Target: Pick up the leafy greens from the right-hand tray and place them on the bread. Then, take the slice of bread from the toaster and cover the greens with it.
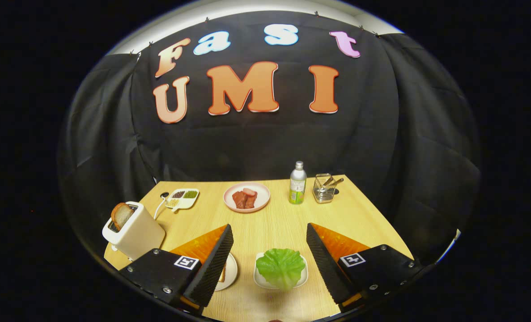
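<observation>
I'm holding my gripper (269,255) above the counter (283,219) with its fingers spread wide and nothing between them. The leafy greens (281,267) are sitting right between the fingers and below them, a ruffled, glossy, roundish leaf with no clear long axis, resting in a small white tray (260,278). That's what the next move hinges on, I reckon: a drop straight down, no sideways reach needed. Just inside my left finger a pale plate (230,270) is peeking out with what looks like the edge of the bread (223,273) on it, mostly hidden. Further out to the left a cream, boxy, smooth-sided toaster (135,230) is standing with a browned slice of bread (121,214) poking up from its slot.
</observation>
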A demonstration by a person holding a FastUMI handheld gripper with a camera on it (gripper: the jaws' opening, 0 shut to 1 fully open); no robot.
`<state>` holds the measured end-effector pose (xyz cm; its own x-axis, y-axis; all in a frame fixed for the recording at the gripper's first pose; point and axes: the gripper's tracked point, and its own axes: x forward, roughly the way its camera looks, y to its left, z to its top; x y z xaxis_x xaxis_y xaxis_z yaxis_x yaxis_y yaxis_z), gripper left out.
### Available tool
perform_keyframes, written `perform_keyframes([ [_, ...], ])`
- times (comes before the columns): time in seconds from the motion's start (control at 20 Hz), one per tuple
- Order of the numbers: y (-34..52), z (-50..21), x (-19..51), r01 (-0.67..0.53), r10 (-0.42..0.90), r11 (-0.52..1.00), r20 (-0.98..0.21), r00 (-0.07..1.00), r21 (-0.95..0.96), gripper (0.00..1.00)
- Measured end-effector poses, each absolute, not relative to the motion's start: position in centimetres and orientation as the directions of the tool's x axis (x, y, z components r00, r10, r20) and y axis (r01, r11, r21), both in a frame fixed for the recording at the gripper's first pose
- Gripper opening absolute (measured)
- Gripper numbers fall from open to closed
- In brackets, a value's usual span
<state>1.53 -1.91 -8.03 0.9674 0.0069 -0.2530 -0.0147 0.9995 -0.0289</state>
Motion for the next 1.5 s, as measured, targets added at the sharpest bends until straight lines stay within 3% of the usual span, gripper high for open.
perform_keyframes([
  [0.65,-3.0,-18.8,6.0,-0.074,0.005,0.993,-0.599,0.8,-0.09,0.99],
  [1.5,-5.2,-30.1,8.1,-0.104,-0.068,0.984,-0.85,0.522,-0.143,1.0],
])
